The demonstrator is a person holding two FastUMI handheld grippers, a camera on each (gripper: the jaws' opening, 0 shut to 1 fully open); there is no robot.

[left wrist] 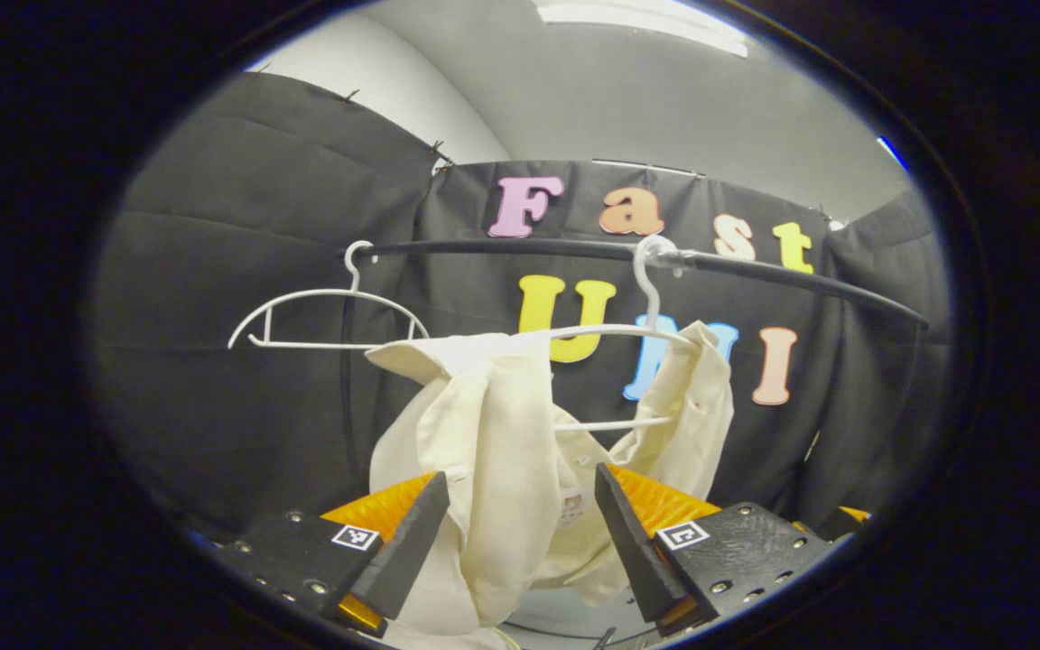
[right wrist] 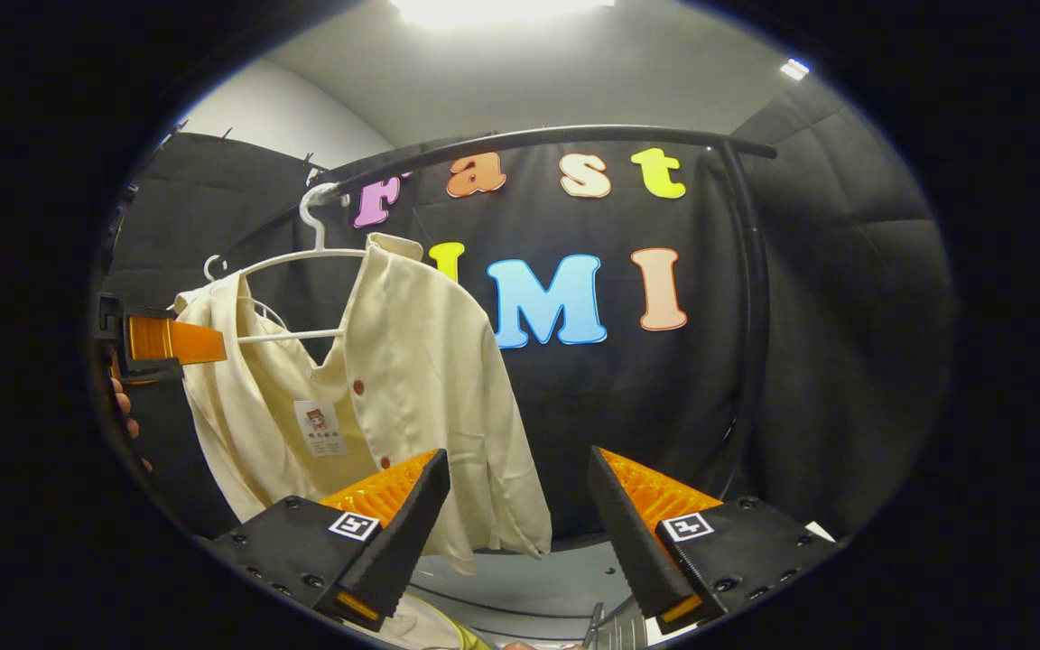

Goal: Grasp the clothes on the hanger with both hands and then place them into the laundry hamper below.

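Black curved metal rail (left wrist: 755, 271) carrying, largest to smallest: cream woven button-front shirt (left wrist: 493, 433), draped on a white wire hanger (left wrist: 628, 334) below the rail; a bare white hanger (left wrist: 321, 316) beside it. Left gripper (left wrist: 520, 533), jaws wide, straddles the shirt's front fold; right gripper (right wrist: 515, 524), jaws wide, sits beside its hem.

Shirt tag (right wrist: 319, 427): a small white tag inside the cream shirt (right wrist: 412, 361), at 8 o'clock in the right gripper view; its print is too small to read.
Finger markers (left wrist: 356, 537): black-and-white square codes, no legible characters.
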